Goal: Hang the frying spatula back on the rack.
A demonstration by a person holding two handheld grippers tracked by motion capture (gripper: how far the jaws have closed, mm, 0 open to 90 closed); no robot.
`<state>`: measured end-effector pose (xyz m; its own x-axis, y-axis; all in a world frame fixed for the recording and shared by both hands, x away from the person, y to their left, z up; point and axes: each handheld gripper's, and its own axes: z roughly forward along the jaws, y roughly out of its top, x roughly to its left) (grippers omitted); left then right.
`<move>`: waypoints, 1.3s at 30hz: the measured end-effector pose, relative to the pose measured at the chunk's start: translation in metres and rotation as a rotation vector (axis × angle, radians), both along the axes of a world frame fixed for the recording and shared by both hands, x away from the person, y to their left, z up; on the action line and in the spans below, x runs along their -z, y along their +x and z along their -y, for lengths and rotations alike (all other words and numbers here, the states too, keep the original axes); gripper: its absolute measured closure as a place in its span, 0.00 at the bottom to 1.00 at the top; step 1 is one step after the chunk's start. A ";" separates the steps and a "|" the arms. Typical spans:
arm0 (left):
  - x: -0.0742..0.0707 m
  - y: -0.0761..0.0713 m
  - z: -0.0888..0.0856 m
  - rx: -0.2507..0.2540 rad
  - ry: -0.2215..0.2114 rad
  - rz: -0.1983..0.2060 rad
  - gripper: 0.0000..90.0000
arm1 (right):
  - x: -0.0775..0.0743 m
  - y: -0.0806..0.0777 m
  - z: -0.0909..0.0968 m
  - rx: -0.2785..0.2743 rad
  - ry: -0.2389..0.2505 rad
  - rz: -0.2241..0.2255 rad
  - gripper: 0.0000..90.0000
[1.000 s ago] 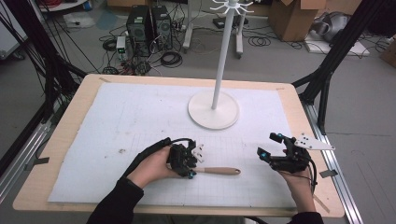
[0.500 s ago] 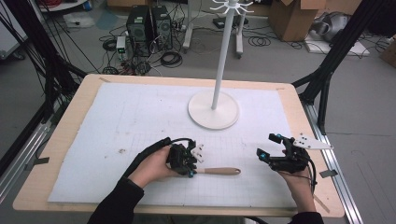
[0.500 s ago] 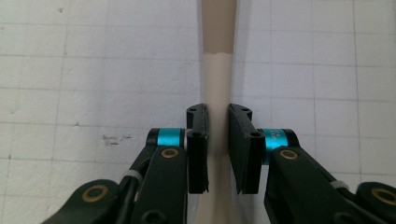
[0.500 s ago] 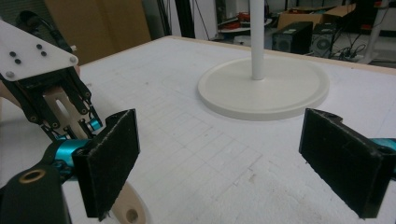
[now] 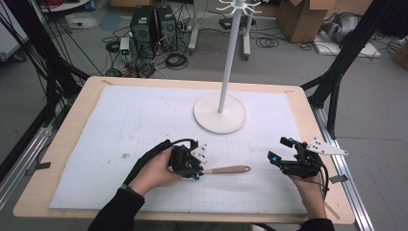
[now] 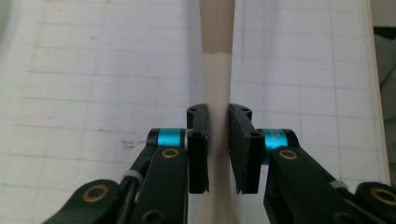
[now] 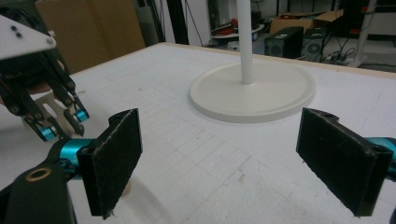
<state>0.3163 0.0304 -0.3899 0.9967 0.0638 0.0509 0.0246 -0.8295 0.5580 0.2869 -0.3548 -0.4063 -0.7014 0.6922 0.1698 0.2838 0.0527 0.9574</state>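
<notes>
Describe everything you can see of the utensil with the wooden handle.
The utensil is slim, with a light brown, wood-looking handle and a cream-white neck that widens toward the left gripper's camera; its working end is hidden. It lies flat on the white gridded mat, handle pointing at the right gripper, which stands apart. The left gripper is shut on the white neck.

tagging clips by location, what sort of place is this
Most likely a lab or workshop set up for recording: a table framed by black struts, computer towers amid loose cables on the floor, and cardboard boxes behind.
</notes>
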 end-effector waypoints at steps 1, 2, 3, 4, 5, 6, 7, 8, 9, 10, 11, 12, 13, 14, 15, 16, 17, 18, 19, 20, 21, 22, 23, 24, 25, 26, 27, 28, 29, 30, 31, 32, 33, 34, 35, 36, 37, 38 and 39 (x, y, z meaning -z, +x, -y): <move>-0.003 0.000 -0.003 -0.011 -0.019 0.010 0.86 | 0.000 0.000 0.000 0.004 0.000 0.000 0.15; -0.006 0.000 -0.007 -0.022 -0.043 0.013 0.86 | 0.000 0.000 0.000 0.008 0.003 -0.005 0.15; -0.008 -0.001 -0.010 -0.036 -0.068 0.022 0.86 | 0.000 0.000 0.000 0.004 -0.001 -0.006 0.15; -0.010 -0.001 -0.013 -0.049 -0.093 0.026 0.86 | 0.000 0.000 0.000 0.006 0.000 -0.012 0.15; -0.012 -0.002 -0.017 -0.059 -0.116 0.030 0.86 | 0.001 0.001 -0.001 0.007 -0.008 -0.010 0.15; -0.014 -0.002 -0.020 -0.071 -0.134 0.031 0.86 | 0.001 0.001 -0.001 0.007 -0.008 -0.010 0.15; -0.015 -0.002 -0.022 -0.077 -0.145 0.041 0.86 | 0.001 0.001 -0.001 0.006 -0.009 -0.012 0.15; -0.016 -0.002 -0.025 -0.081 -0.156 0.042 0.86 | 0.001 0.001 -0.001 0.007 -0.014 -0.009 0.15; -0.017 -0.003 -0.026 -0.089 -0.173 0.042 0.86 | 0.001 0.001 -0.001 0.007 -0.014 -0.009 0.15; -0.018 -0.003 -0.028 -0.092 -0.185 0.050 0.86 | 0.001 0.001 -0.003 0.008 -0.013 -0.016 0.15; -0.020 -0.004 -0.030 -0.101 -0.194 0.050 0.86 | 0.001 0.001 -0.003 0.008 -0.013 -0.016 0.15; -0.022 -0.005 -0.032 -0.108 -0.206 0.062 0.86 | 0.001 0.001 -0.003 0.007 -0.021 -0.009 0.15; -0.023 -0.005 -0.033 -0.116 -0.220 0.067 0.86 | 0.001 0.001 -0.003 0.009 -0.021 -0.016 0.15; -0.025 -0.005 -0.035 -0.123 -0.236 0.071 0.86 | 0.001 0.001 -0.004 0.006 -0.023 -0.014 0.15; -0.027 -0.006 -0.037 -0.136 -0.254 0.083 0.86 | 0.001 0.001 -0.005 0.008 -0.021 -0.018 0.15; -0.029 -0.006 -0.039 -0.151 -0.273 0.089 0.86 | 0.001 0.001 -0.006 0.002 -0.023 -0.015 0.15; -0.031 -0.006 -0.041 -0.164 -0.290 0.093 0.86 | 0.001 0.000 -0.008 -0.002 -0.020 -0.016 0.15; -0.032 -0.007 -0.042 -0.180 -0.309 0.103 0.86 | 0.000 0.000 -0.010 -0.012 -0.024 -0.011 0.15; -0.034 -0.008 -0.043 -0.197 -0.325 0.111 0.86 | 0.000 0.000 -0.014 -0.017 -0.023 -0.019 0.15; -0.036 -0.008 -0.045 -0.208 -0.359 0.114 0.86 | -0.002 0.000 -0.021 -0.032 -0.024 -0.016 0.15; -0.036 -0.008 -0.045 -0.208 -0.359 0.114 0.86 | -0.002 0.000 -0.021 -0.032 -0.024 -0.016 0.15; -0.037 -0.009 -0.045 -0.212 -0.375 0.119 0.86 | -0.004 -0.001 -0.025 -0.036 -0.025 -0.017 0.16; -0.038 -0.010 -0.046 -0.217 -0.390 0.124 0.86 | -0.005 -0.001 -0.030 -0.043 -0.029 -0.009 0.16; -0.039 -0.010 -0.046 -0.219 -0.399 0.123 0.86 | -0.007 -0.002 -0.035 -0.042 -0.030 -0.013 0.16; -0.039 -0.011 -0.046 -0.224 -0.411 0.123 0.86 | -0.008 -0.002 -0.040 -0.037 -0.039 -0.003 0.16; -0.040 -0.012 -0.045 -0.225 -0.417 0.127 0.86 | -0.011 -0.003 -0.046 -0.038 -0.035 -0.006 0.17; -0.040 -0.012 -0.045 -0.225 -0.424 0.126 0.86 | -0.012 -0.003 -0.051 -0.045 -0.033 0.001 0.17; -0.040 -0.013 -0.045 -0.228 -0.435 0.125 0.86 | -0.014 -0.004 -0.057 -0.051 -0.036 0.002 0.17; -0.041 -0.014 -0.045 -0.229 -0.444 0.128 0.86 | -0.017 -0.005 -0.062 -0.054 -0.039 0.009 0.17; -0.041 -0.014 -0.045 -0.233 -0.454 0.129 0.86 | -0.019 -0.007 -0.068 -0.057 -0.041 0.022 0.18; -0.040 -0.014 -0.044 -0.240 -0.466 0.122 0.86 | -0.021 -0.008 -0.073 -0.059 -0.038 0.028 0.18; -0.040 -0.015 -0.044 -0.252 -0.481 0.125 0.86 | -0.024 -0.009 -0.077 -0.068 -0.034 0.043 0.18; -0.039 -0.015 -0.043 -0.258 -0.485 0.137 0.86 | -0.026 -0.011 -0.081 -0.074 -0.025 0.045 0.19; -0.039 -0.016 -0.043 -0.264 -0.492 0.142 0.86 | -0.029 -0.012 -0.085 -0.072 -0.015 0.046 0.22; -0.038 -0.017 -0.043 -0.271 -0.501 0.146 0.86 | -0.031 -0.014 -0.089 -0.065 -0.004 0.045 0.22; -0.038 -0.017 -0.043 -0.277 -0.512 0.149 0.86 | -0.033 -0.015 -0.092 -0.067 0.009 0.050 0.22; -0.038 -0.018 -0.042 -0.282 -0.518 0.161 0.86 | -0.035 -0.016 -0.095 -0.070 0.028 0.050 0.23; -0.037 -0.020 -0.042 -0.288 -0.532 0.173 0.86 | -0.036 -0.017 -0.098 -0.067 0.037 0.056 0.24; -0.037 -0.021 -0.042 -0.289 -0.537 0.185 0.86 | -0.038 -0.017 -0.101 -0.066 0.039 0.057 0.25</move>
